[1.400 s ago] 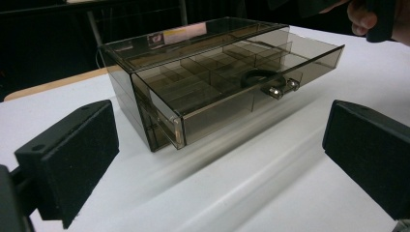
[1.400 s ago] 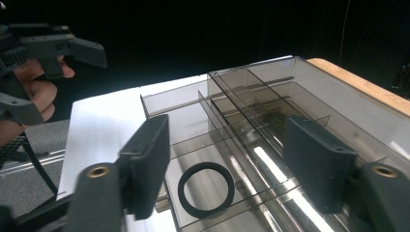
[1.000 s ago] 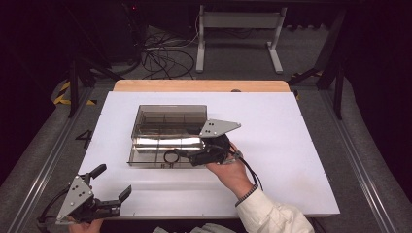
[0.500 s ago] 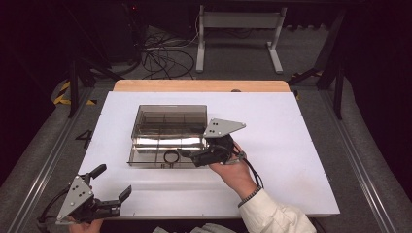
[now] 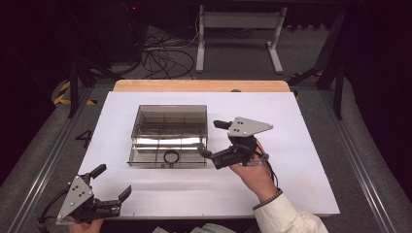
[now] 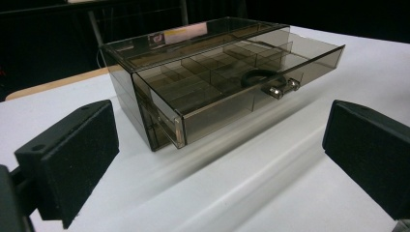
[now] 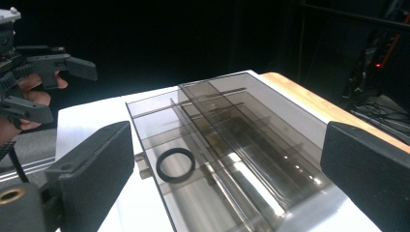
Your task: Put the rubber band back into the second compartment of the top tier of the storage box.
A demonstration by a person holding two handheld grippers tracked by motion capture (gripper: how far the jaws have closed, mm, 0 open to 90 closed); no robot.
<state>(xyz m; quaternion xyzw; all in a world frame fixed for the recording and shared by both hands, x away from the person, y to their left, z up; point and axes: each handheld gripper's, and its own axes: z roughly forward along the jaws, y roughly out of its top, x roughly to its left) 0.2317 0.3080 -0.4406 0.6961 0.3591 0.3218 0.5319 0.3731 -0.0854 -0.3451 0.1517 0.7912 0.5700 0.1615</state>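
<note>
Smoked-plastic drawer box (image 5: 170, 127) sits on the white table (image 5: 301, 194), nearer the far edge than the near one and a little left of the middle. Its drawer (image 5: 167, 154) is pulled out toward the near edge, with thin dividers inside. A black ring (image 5: 170, 157) lies flat on the drawer floor in a front compartment, close to the drawer's front wall. From the left gripper view the drawer front carries a dark arched handle (image 6: 263, 79) on two shiny fittings.

Right gripper (image 5: 210, 139) is held in the right hand (image 5: 252, 170) just beside the box's right side, level with the open drawer, jaws pointing at it. Its jaws have just been opening and now stand wide apart, with nothing gripped; in the right gripper view the two black pads (image 7: 99, 166) frame the drawer and ring, clear of both (no contact that I can make out).

Left gripper (image 5: 112, 182) is at the near left corner of the table, well apart from the box. Jaws spread wide, empty. Its own camera looks across bare table at the box's front corner.
</note>
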